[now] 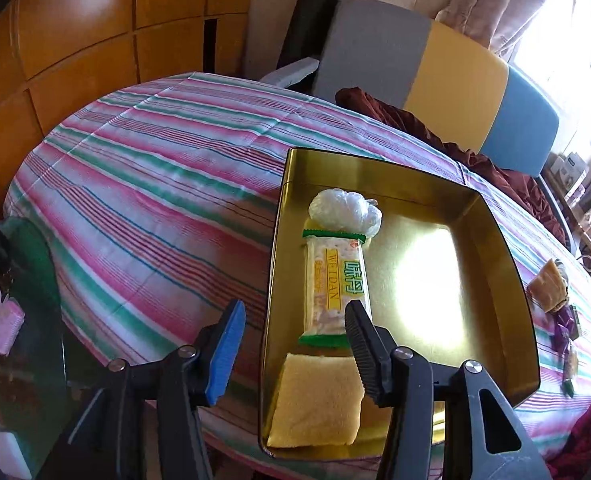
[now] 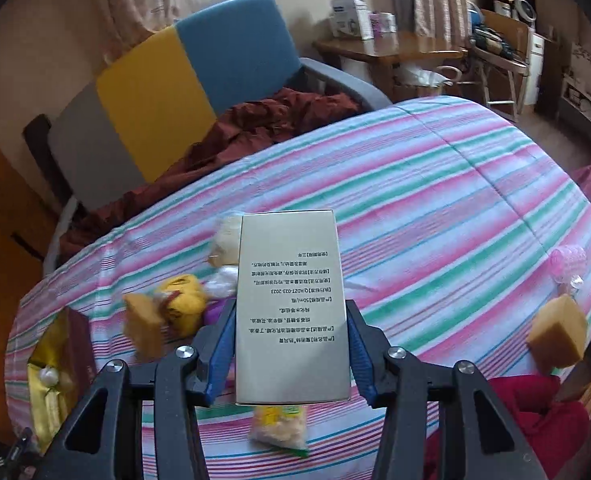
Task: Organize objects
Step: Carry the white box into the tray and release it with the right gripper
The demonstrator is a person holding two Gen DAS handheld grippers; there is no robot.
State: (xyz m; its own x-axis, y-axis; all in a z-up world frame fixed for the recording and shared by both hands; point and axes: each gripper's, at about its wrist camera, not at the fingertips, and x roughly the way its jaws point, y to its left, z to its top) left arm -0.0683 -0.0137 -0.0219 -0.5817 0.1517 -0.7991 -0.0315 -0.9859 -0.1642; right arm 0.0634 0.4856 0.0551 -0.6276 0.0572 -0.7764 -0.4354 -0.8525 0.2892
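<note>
Above a striped worktop (image 2: 435,200), the right tool (image 2: 289,354) clamps a silver carton (image 2: 291,304) between its fingers. The left tool (image 1: 291,344), spread wide and empty, hovers over a gold tin (image 1: 491,280) holding a cracker packet (image 1: 331,284) and yellow sponge (image 1: 319,404).

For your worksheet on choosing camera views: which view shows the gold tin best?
The left wrist view. There the gold tin lies open, nearly whole, showing a cracker pack, a sponge and a plastic wad inside. The right wrist view catches only a blurred edge-on sliver of it at far left.
</note>
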